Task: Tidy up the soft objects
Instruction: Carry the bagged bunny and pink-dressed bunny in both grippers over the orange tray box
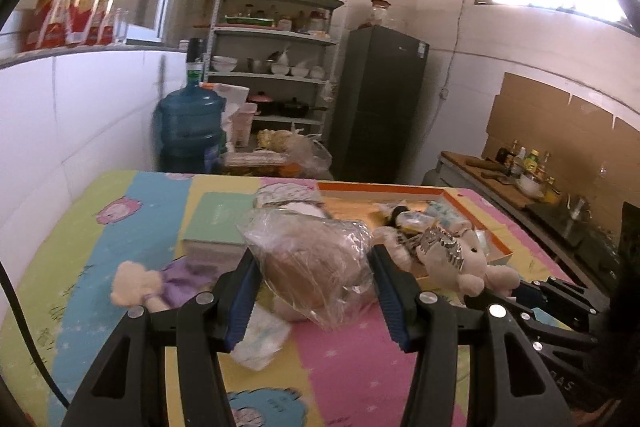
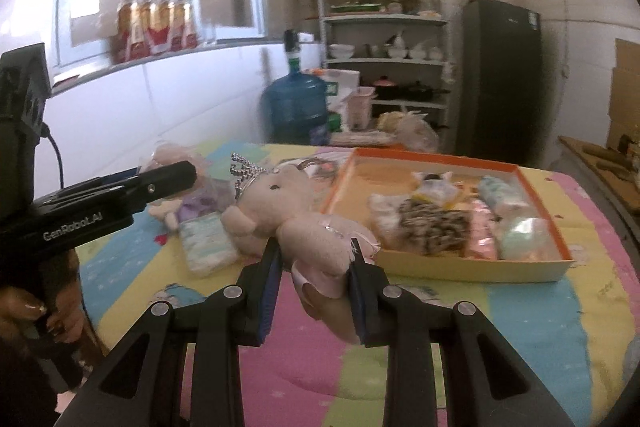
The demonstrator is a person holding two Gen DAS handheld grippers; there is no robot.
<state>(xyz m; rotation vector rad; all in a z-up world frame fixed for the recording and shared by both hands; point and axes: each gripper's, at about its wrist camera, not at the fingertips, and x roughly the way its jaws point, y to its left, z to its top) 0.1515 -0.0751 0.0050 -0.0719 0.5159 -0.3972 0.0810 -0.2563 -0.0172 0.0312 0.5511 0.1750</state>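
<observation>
My left gripper is shut on a plush toy wrapped in clear plastic and holds it above the colourful mat. My right gripper is shut on a pink plush pig with a silver crown, held just left of the orange-rimmed box. The box holds several soft items, among them a speckled plush and small wrapped packs. The pig and the box also show in the left wrist view. A purple-dressed doll and a white soft pack lie on the mat.
A mint-green book or box lies on the mat behind the toys. A white tiled wall runs along the left. Beyond the table stand a blue water jug, shelves and a dark fridge.
</observation>
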